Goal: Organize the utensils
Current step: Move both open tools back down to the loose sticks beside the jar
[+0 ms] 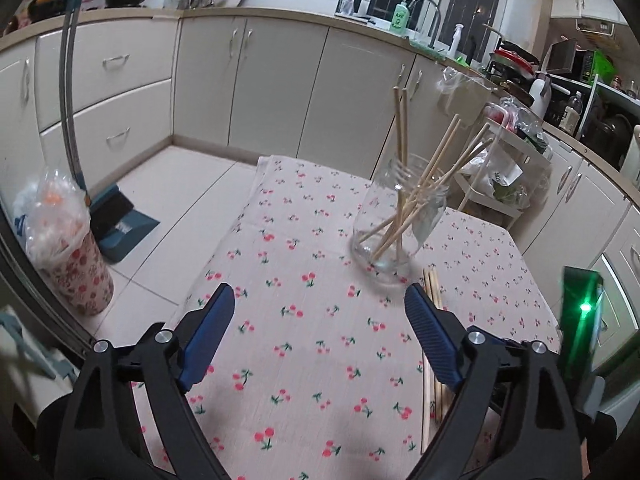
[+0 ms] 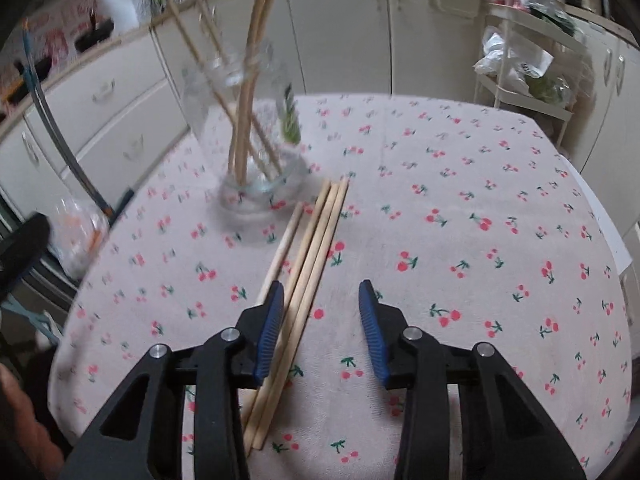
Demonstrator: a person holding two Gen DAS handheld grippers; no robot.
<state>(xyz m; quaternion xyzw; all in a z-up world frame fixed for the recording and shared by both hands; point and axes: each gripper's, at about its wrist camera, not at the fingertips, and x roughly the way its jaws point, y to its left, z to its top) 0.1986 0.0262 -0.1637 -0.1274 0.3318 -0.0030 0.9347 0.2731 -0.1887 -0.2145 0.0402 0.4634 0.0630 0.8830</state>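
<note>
A tabletop [image 1: 304,360] covered by a pale cloth printed with red cherries is seen in both views, set in a kitchen lined with cream cabinets [image 1: 132,92]. A glass jar [image 1: 396,224] stands toward the far part of the tabletop, and several wooden chopsticks [image 1: 404,168] are leaned inside it, their upper ends fanned above the rim. Four loose chopsticks [image 2: 316,248] are laid side by side on the cloth just in front of the jar, their far tips close to its base.

The left gripper [image 1: 320,312] is held above the near edge of the tabletop with its blue-padded jaws spread wide, nothing between them. The right gripper [image 2: 320,304] is also spread, lowered over the near ends of the loose chopsticks: three lie between its jaws close to the left pad, the fourth passes under that pad.

Only in the left wrist view are seen a green soap bottle [image 1: 401,16] lettered "AXE" by the sink, a blue dustpan [image 1: 120,220] on the floor and a cherry-printed bin [image 1: 76,264] lined with plastic. The jar is blurred in the right wrist view, and a white shelf rack [image 2: 524,68] is shown beyond the far edge.
</note>
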